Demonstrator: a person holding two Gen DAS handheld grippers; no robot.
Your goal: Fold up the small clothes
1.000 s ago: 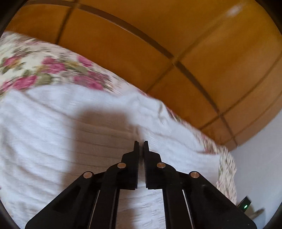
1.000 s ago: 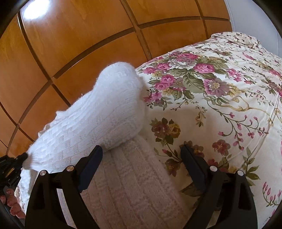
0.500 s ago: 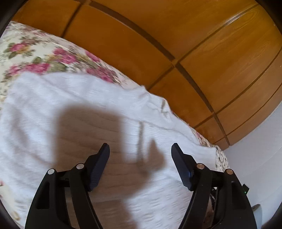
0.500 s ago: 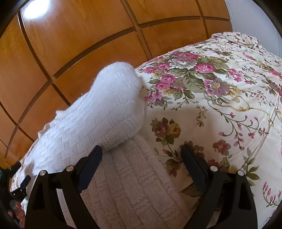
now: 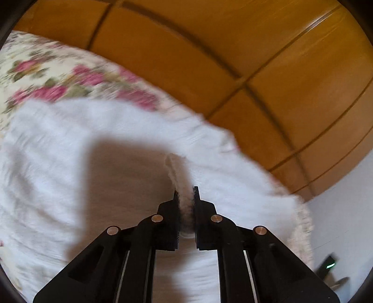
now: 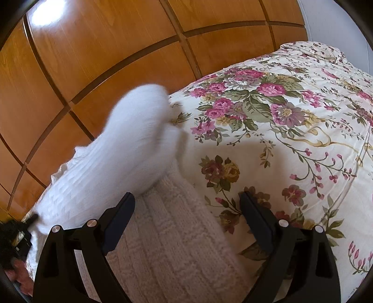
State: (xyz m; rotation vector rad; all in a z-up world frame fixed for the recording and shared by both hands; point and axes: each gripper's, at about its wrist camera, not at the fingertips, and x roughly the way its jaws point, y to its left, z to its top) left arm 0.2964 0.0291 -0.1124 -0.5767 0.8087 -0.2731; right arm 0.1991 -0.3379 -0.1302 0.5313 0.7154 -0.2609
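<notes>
**Pinching a white knit edge on the flowered bed**

Pinching a ridge of the white knit garment (image 5: 144, 144), my left claw (image 5: 185, 198) has its jaws drawn nearly together, with a strip of fuzzy fabric clamped between the pads. My right claw (image 6: 186, 209) is spread wide and grips nothing; its fingers straddle the cream-toned ribbed part of the same garment (image 6: 167, 233), one finger over the knit and the other over the bedspread.

No brand, label or writing can be read on anything; the left view is blurred, so fine print there would be lost anyway.

Taking the garment as the landmark: it lies on the floral bedspread (image 6: 279, 144), close to the bed's edge that faces the wooden panelling (image 6: 105, 58). A rounded, bright white fold of it (image 6: 130, 139) rises above the ribbed part and reaches almost to that edge. Beyond the garment, on the panelling side, the bedspread shows only as a narrow band in the left view (image 5: 58, 77). To the garment's right in the right view, the bedspread stretches wide and flat, well away toward a pale wall (image 6: 326, 21). At the garment's far left end in that view, my left claw appears as a dark shape (image 6: 14, 235) against the fabric. In the left view, a small dark device with a green light (image 5: 327, 265) sits below the garment's frayed-looking right edge.
</notes>
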